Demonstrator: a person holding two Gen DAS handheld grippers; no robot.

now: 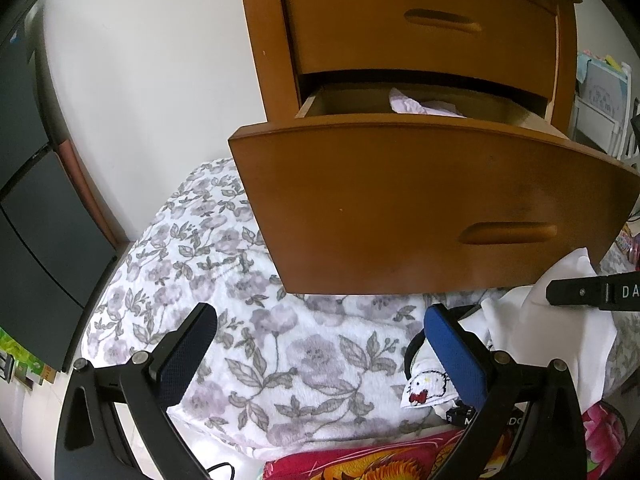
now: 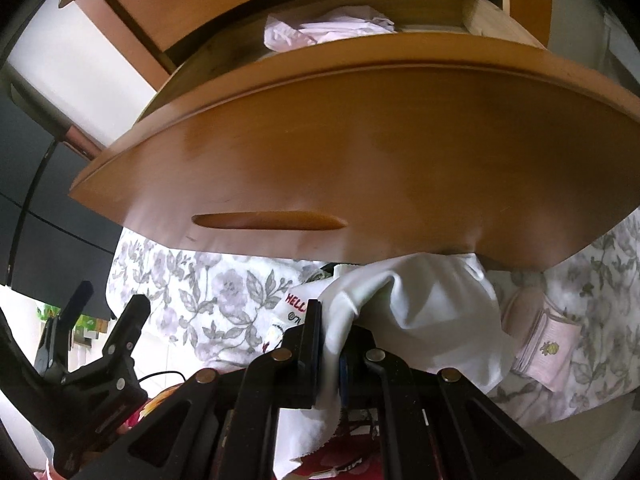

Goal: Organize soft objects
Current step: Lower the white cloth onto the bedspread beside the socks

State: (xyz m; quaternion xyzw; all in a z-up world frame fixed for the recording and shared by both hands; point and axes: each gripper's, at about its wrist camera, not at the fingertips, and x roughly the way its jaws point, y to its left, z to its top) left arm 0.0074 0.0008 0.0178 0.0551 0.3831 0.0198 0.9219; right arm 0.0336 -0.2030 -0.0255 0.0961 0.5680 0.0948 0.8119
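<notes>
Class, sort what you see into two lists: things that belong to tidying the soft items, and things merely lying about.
Belongs to the job:
white cloth
right gripper
open drawer
pale garment inside it
pink item

Lying about:
floral blanket
red printed fabric
left gripper

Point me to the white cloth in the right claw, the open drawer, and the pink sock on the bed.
White cloth (image 2: pixel 420 304): right wrist view, bunched fold above the claw.
Open drawer (image 1: pixel 420 208): left wrist view, middle of its front panel.
Pink sock (image 2: pixel 548 340): right wrist view, cuff near the small yellow emblem.
</notes>
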